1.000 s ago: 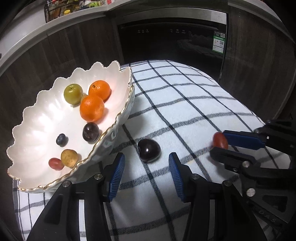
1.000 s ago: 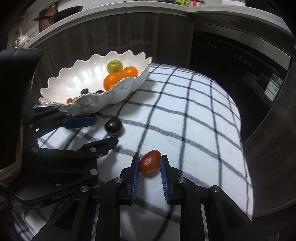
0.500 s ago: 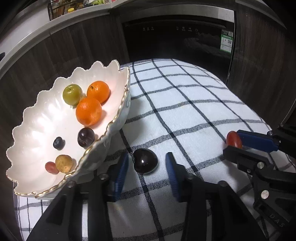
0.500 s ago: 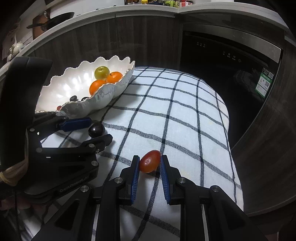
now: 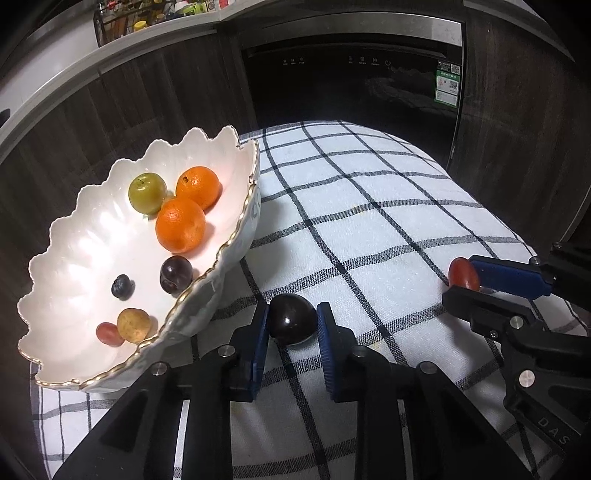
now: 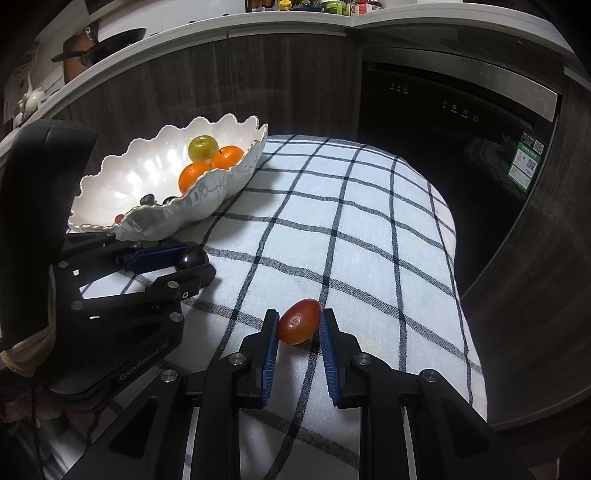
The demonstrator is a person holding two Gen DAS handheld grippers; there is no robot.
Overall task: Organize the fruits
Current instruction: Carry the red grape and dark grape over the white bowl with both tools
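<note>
A dark plum (image 5: 291, 323) lies on the checked cloth (image 5: 369, 229) beside a white scalloped bowl (image 5: 74, 236). My left gripper (image 5: 291, 325) has closed its blue pads on the plum; it also shows in the right wrist view (image 6: 192, 258). My right gripper (image 6: 297, 326) is shut on a red grape tomato (image 6: 298, 325), held just above the cloth; it also shows in the left wrist view (image 5: 463, 275). The bowl holds two oranges (image 5: 180, 229), a green plum (image 5: 147, 192), a dark plum (image 5: 176, 275), a blueberry and two small fruits.
The cloth-covered table stands before dark wood cabinets and a black dishwasher (image 5: 354, 81). The table's right edge (image 6: 465, 295) drops off near my right gripper. A counter with jars (image 6: 314, 5) runs along the back.
My left gripper moved forward and closed its pads around the dark plum on the cloth. My right gripper kept hold of the red tomato and shifted slightly back.
</note>
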